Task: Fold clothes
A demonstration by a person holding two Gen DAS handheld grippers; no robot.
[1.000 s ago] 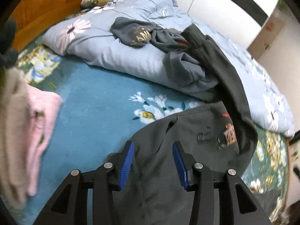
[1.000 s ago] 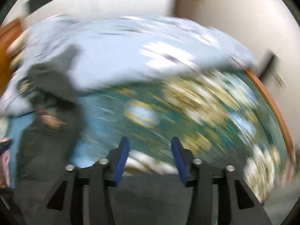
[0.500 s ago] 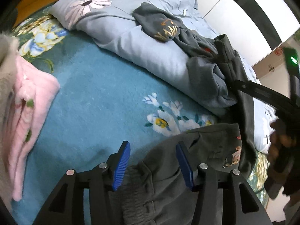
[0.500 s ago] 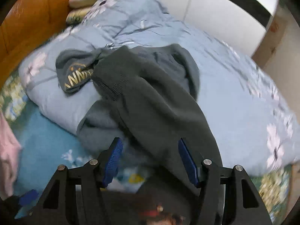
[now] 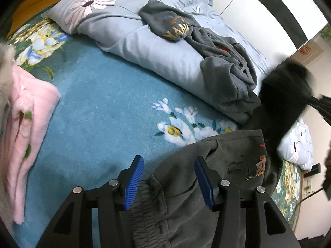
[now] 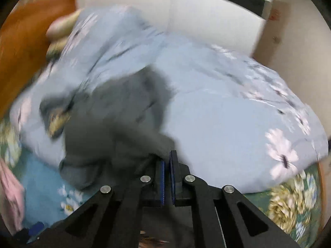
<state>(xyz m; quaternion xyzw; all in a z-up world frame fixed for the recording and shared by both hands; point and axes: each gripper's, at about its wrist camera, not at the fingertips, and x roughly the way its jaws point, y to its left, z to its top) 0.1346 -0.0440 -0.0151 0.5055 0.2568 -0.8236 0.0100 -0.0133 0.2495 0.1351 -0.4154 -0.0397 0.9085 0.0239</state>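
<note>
Dark grey trousers [image 5: 219,165] with a small print lie on the blue flowered bedspread [image 5: 93,107]. My left gripper [image 5: 168,161] stands open just above their elastic waistband [image 5: 149,206], one finger on each side of the cloth. A trouser leg [image 5: 285,95] rises, blurred, at the right of the left wrist view. In the right wrist view my right gripper [image 6: 167,165] is shut, with dark grey cloth [image 6: 115,124] pinched at its left finger and lifted. That view is motion-blurred.
A light blue flowered duvet [image 5: 155,47] lies bunched across the bed with a heap of grey clothes [image 5: 223,66] on it. Folded pink clothing [image 5: 26,128] lies at the left. A wooden headboard [image 6: 26,31] and a white wall stand behind.
My right gripper swung over to the trouser leg, shut on it and is lifting it. The left gripper stayed open and drew back toward the waistband.
</note>
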